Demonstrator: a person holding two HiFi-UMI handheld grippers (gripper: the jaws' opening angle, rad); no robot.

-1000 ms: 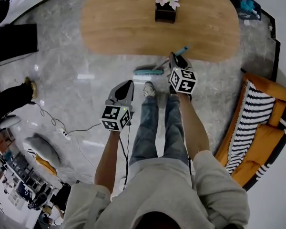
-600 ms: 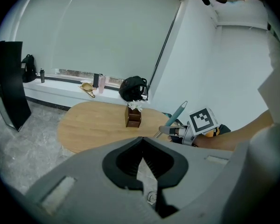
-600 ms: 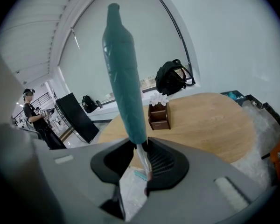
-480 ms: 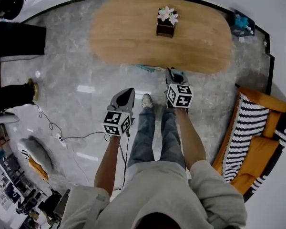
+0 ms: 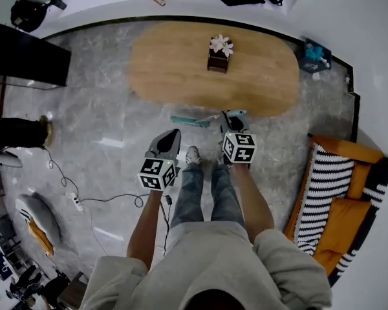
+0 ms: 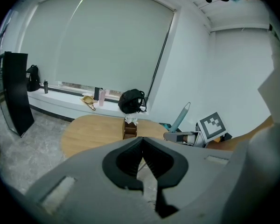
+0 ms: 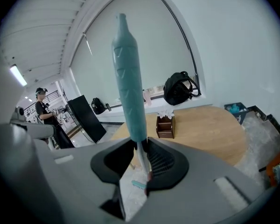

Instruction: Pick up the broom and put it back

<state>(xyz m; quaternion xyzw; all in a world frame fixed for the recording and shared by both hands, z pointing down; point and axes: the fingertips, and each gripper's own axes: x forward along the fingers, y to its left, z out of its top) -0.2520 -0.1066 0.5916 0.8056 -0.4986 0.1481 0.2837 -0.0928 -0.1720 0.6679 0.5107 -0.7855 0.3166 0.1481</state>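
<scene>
The broom has a teal handle (image 7: 128,78) and a thin pale shaft leading down to a small teal head (image 7: 139,185). In the right gripper view the handle stands upright between the jaws of my right gripper (image 7: 140,146), which is shut on the shaft just below the handle. From the head view the broom head (image 5: 189,120) hangs over the floor beside the table's near edge, left of my right gripper (image 5: 231,116). My left gripper (image 5: 171,135) is to the left at about the same height, its jaws shut on nothing (image 6: 143,141).
A long oval wooden table (image 5: 181,70) with a flower box (image 5: 217,55) lies ahead. An orange and striped sofa (image 5: 330,186) stands at the right. A cable and power strip (image 5: 74,200) lie on the marble floor at left, near a black panel (image 5: 29,60) and another person's shoe (image 5: 42,131).
Both grippers have risen, and the broom has come up with the right one. The broom head has left the floor by the table and now hangs lower left of the right gripper.
</scene>
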